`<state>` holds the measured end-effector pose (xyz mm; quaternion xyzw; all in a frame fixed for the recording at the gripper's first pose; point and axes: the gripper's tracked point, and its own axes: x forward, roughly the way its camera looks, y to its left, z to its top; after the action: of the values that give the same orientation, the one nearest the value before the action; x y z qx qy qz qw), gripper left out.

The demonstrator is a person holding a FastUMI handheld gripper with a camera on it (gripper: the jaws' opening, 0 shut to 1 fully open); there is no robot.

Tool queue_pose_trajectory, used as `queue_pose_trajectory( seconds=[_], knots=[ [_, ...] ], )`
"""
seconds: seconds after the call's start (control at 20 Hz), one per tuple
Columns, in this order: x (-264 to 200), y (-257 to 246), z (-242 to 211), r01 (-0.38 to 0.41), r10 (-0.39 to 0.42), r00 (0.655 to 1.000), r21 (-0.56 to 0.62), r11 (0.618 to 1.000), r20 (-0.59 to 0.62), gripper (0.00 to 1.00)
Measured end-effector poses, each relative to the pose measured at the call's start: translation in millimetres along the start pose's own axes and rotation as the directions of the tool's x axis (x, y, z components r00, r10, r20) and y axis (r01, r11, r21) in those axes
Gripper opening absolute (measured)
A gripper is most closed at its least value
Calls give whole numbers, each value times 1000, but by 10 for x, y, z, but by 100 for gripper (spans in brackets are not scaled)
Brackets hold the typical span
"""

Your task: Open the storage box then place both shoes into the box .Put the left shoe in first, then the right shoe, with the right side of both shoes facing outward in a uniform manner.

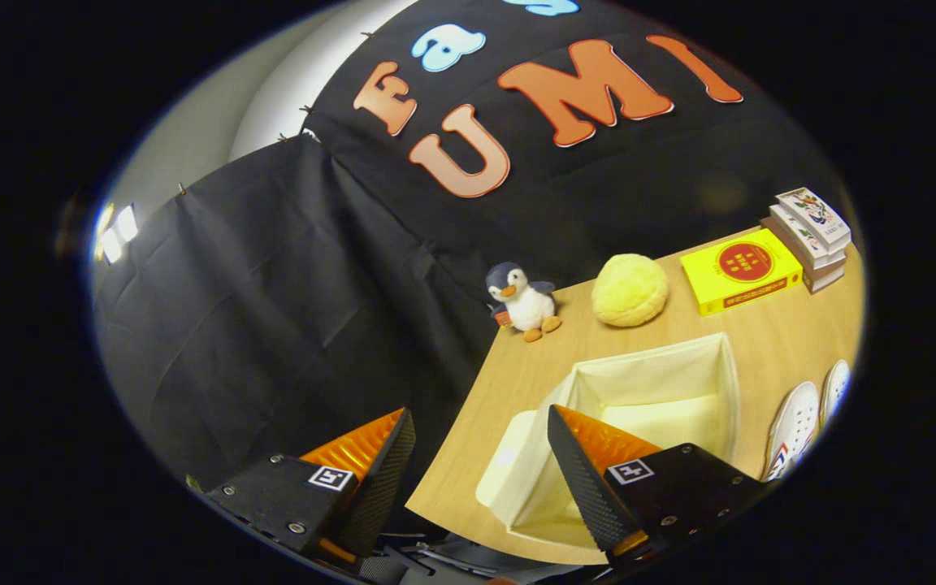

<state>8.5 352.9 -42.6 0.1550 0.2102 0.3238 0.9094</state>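
A cream fabric storage box stands open on the wooden table, and its inside looks empty. Its lid hangs down over the near left side. My gripper is open and holds nothing. One finger overlaps the box's near left corner, and the other finger sits off the table's edge against the black cloth. Two white shoes lie side by side on the table to the right of the box: the nearer shoe has red and blue marks at its end, and the farther shoe is partly cut off.
Beyond the box, along the back of the table, sit a penguin plush, a round yellow cushion, a yellow book and a stack of books. The table's left edge runs between my fingers.
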Motion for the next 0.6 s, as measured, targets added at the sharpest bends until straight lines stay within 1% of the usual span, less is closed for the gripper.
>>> queue_pose_trajectory(
  seconds=[0.25,0.45,0.6],
  knots=[
    [-387,-719,212,132,-132,990,-16,991,46,98],
    [-743,-1274,326,228,-225,972,-28,973,72,98],
    [-963,-1674,330,296,-293,953,-28,955,79,98]
  ],
)
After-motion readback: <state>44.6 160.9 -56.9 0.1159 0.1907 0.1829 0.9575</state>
